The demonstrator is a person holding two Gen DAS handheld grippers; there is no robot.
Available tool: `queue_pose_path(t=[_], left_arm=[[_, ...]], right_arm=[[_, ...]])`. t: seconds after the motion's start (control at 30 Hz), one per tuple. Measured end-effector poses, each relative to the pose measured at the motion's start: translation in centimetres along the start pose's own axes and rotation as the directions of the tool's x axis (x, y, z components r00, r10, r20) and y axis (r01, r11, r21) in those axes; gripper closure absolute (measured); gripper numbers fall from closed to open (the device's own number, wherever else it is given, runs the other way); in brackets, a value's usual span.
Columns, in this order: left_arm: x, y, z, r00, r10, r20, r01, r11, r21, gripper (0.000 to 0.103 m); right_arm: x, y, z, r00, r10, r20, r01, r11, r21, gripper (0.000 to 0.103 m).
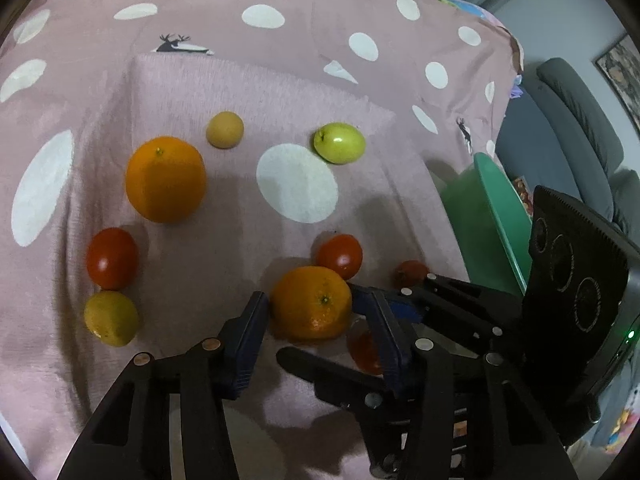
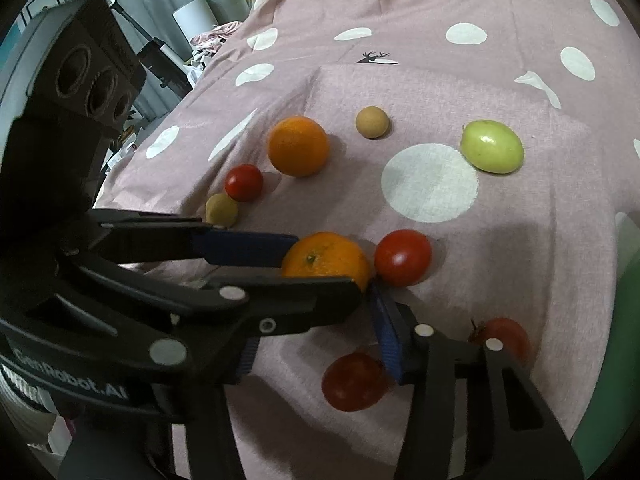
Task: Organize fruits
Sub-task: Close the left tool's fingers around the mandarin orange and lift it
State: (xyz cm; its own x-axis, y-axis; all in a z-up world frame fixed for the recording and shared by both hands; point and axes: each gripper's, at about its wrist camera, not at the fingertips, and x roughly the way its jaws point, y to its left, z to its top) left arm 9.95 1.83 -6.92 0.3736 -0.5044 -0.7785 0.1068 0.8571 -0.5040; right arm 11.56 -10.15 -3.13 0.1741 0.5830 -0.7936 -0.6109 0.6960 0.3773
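Dark fingers of the left gripper clamp the small orange, which sits on the spotted cloth. Nothing looks sorted yet, I judge. The green bowl waits at the right, where the cloth drops away.

From the right wrist, the right gripper stands apart around a tomato, crowded against the left gripper. Open cloth lies beyond.

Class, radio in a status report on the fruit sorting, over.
Left gripper shut on small orange. Right gripper straddles red tomato, contact unclear. Second tomato close beside orange, grippers crowded.
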Motion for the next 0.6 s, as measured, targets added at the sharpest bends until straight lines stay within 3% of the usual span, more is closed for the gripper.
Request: queue_pose_path(t=[0.07, 0.27, 0.6], left_arm=[[0.1, 0.3, 0.0, 1.000, -0.001, -0.007, 0.001, 1.000, -0.017, 0.059], [-0.1, 0.4, -0.3, 1.000, -0.016, -0.007, 0.016, 0.999, -0.045, 0.059], [-2.4, -2.8, -0.7, 0.999, -0.018, 0.043, 0.017, 1.000, 0.019, 0.059]], right_arm=[[0.0, -0.2, 0.0, 1.000, 0.002, 0.003, -0.002, 1.000, 0.006, 0.057], [-0.1, -0.3, -0.1, 1.000, -0.001, 0.008, 0.001, 1.000, 0.012, 0.059], [-4.2, 0.7, -0.9, 0.995, -0.014, 0.097, 0.015, 1.000, 0.000, 0.059]])
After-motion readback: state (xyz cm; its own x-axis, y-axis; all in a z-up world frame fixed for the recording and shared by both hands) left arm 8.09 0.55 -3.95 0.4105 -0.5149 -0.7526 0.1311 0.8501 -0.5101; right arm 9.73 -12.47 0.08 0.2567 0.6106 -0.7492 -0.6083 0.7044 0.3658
